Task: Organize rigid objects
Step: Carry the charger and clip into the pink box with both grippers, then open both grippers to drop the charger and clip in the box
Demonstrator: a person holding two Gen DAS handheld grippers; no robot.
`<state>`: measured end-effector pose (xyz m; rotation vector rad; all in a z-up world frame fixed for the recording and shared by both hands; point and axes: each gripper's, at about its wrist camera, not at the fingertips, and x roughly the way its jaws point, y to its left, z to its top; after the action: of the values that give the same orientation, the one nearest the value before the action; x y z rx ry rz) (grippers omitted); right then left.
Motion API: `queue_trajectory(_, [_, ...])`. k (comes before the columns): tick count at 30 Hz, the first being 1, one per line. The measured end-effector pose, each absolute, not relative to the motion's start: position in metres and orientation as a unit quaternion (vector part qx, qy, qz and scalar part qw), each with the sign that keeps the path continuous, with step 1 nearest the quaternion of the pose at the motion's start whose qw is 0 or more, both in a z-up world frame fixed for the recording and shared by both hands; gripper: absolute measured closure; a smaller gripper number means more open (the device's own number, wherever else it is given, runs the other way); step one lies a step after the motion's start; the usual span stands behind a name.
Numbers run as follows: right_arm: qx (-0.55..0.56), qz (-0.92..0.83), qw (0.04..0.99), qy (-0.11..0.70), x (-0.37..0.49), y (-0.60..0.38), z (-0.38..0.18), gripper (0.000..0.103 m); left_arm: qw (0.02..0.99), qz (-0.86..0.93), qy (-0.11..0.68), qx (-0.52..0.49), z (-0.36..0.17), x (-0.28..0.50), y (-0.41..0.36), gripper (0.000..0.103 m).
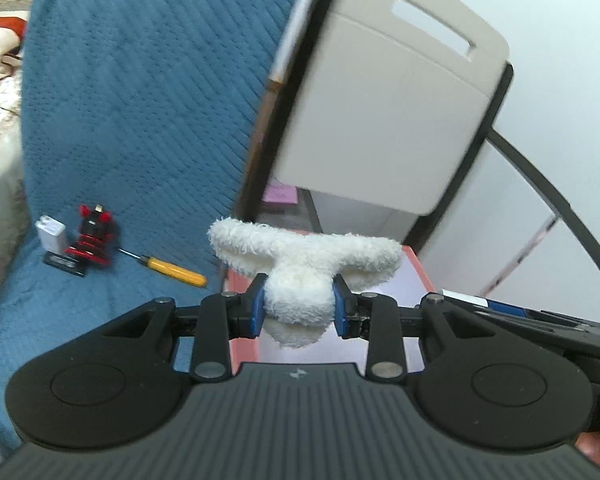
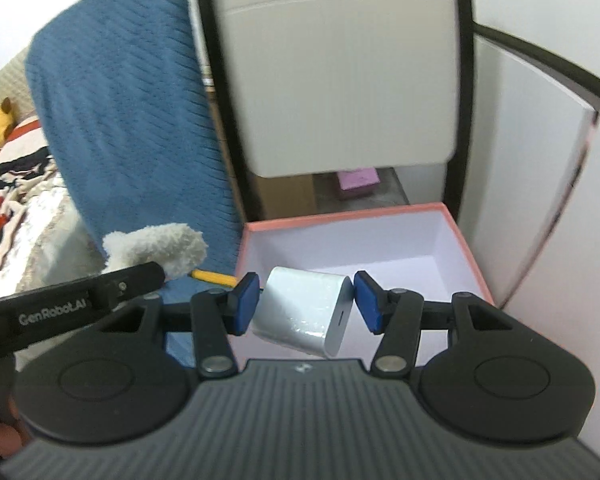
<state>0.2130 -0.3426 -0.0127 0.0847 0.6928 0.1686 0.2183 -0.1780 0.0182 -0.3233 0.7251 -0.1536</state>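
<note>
Two tools, both loaded. Right tool (image 2: 306, 306) is clamped on a white rounded-square plastic charger block (image 2: 306, 316), tilted, blue pads pressing both sides, held over the open pink-rimmed cardboard box with white inside (image 2: 466, 248). Left tool (image 1: 299, 306) is squeezed tight on a fluffy white T-shaped plush piece (image 1: 304, 264), pads sunk into its stem, wide top sticking out ahead of the fingers; it hangs above the near-left corner of the same box. In the right wrist view the left tool sits just left of the box.

Rest lies on the blue textured blanket (image 1: 140, 100): second white plug adapter (image 1: 51, 234) touching a red-and-black small toy figure (image 1: 92, 236), both on a flat black slab (image 1: 64, 261); yellow-handled screwdriver (image 1: 172, 270) just right of them, near the box. Beige plastic chair back with slot handle (image 1: 384, 112) stands behind the box. A fingertip shows at the bottom right edge of the left wrist view.
</note>
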Motion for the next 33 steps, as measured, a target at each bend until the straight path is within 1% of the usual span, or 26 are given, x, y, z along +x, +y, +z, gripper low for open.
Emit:
queue_trajectory(11, [0.063,0.049,0.915,0.396,0.233,-0.395,-0.077,0.048,0.897,-0.108,0.408,-0.129,-0.039,0.244,-0.244,0.065])
queue_trajectory(19, [0.078,0.029,0.895,0.438,0.250,-0.421,-0.126,0.048,0.877,-0.120,0.452,-0.112,-0.084,0.259,-0.272,0.065])
queue_trajectory(23, [0.085,0.023,0.884,0.458,0.257,-0.428,-0.146,0.055,0.869,-0.126,0.467,-0.107,-0.099,0.262,-0.281,0.065])
queue_trajectory(29, [0.092,0.023,0.875,0.475,0.266,-0.429,-0.163,0.055,0.859,-0.128,0.484,-0.104,-0.117,0.266,-0.288,0.065])
queue_trajectory(33, [0.095,0.024,0.876,0.473,0.267,-0.430,-0.162,0.055,0.855,-0.129,0.491,-0.109,-0.121,0.269,-0.288,0.065])
